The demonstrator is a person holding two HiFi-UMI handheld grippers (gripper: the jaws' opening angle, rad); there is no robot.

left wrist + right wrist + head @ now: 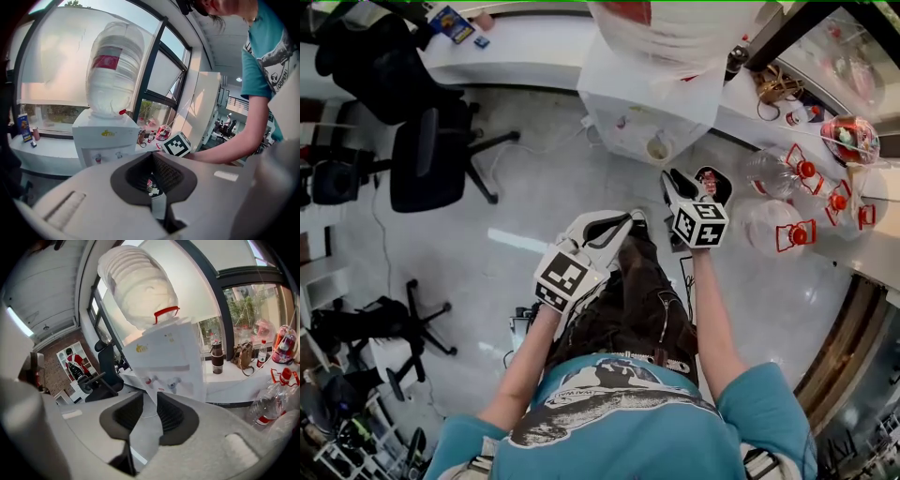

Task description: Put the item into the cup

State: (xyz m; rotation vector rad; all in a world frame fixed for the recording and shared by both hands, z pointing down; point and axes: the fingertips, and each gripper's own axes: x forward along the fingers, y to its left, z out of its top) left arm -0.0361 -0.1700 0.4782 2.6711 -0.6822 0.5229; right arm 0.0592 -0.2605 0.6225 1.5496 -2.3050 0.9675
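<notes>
A white water dispenser (642,103) with an upturned bottle (675,28) stands ahead of me. A pale round cup (657,148) sits at its front. My right gripper (672,180) hangs just short of the dispenser, its jaws open with nothing between the pads (171,414); in the right gripper view it (150,404) faces the taps (161,379). My left gripper (628,221) is lower and to the left, its jaws (152,159) together at the tips. A small red and white thing (152,185) shows through the slit; whether it is held is unclear.
Black office chairs (431,155) stand on the floor at left. Several clear plastic bottles with red caps (783,202) lie at right below a window ledge (825,122) with clutter. A black object with red (712,184) lies beside the right gripper. A white counter (516,47) runs behind.
</notes>
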